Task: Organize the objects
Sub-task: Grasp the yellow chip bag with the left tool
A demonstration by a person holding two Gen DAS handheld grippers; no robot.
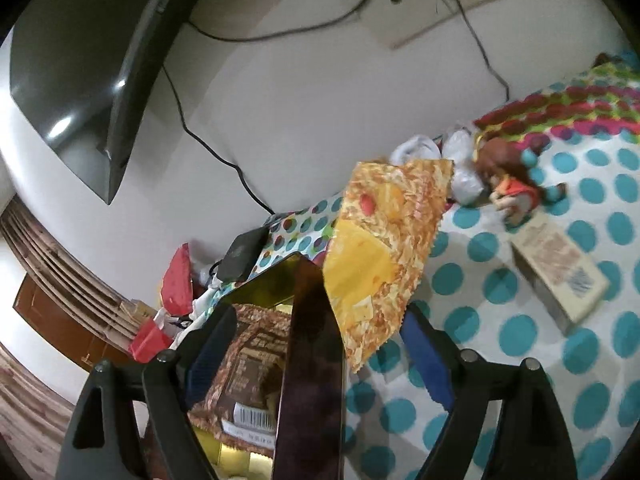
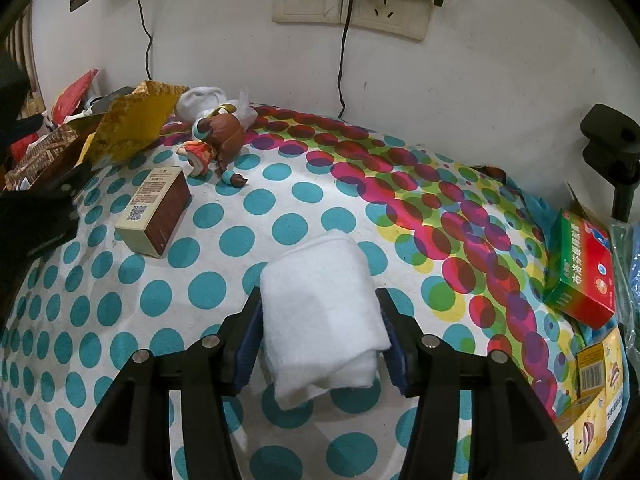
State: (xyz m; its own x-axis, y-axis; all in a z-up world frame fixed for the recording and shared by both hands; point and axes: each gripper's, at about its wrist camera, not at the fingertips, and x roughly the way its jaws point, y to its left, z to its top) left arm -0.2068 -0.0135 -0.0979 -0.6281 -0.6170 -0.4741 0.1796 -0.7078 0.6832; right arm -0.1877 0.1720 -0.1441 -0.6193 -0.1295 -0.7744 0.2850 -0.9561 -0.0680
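My right gripper (image 2: 318,332) is shut on a folded white cloth (image 2: 324,312) that rests on the dotted tablecloth (image 2: 240,236). My left gripper (image 1: 316,344) holds the dark wall of an open gift box (image 1: 312,380) between its fingers, with its orange-yellow lid flap (image 1: 380,248) standing up. A printed packet (image 1: 244,376) lies inside the box. The box also shows in the right wrist view (image 2: 120,128) at the far left. A beige and brown small box (image 2: 154,212) and a brown-haired doll figure (image 2: 216,140) lie beyond the cloth.
A green and red medicine box (image 2: 584,272) and yellow cartons (image 2: 596,372) lie at the right edge. A black clamp stand (image 2: 612,152) rises at the right. Wall sockets (image 2: 352,0) with cables are behind. A monitor (image 1: 80,80) hangs at the left.
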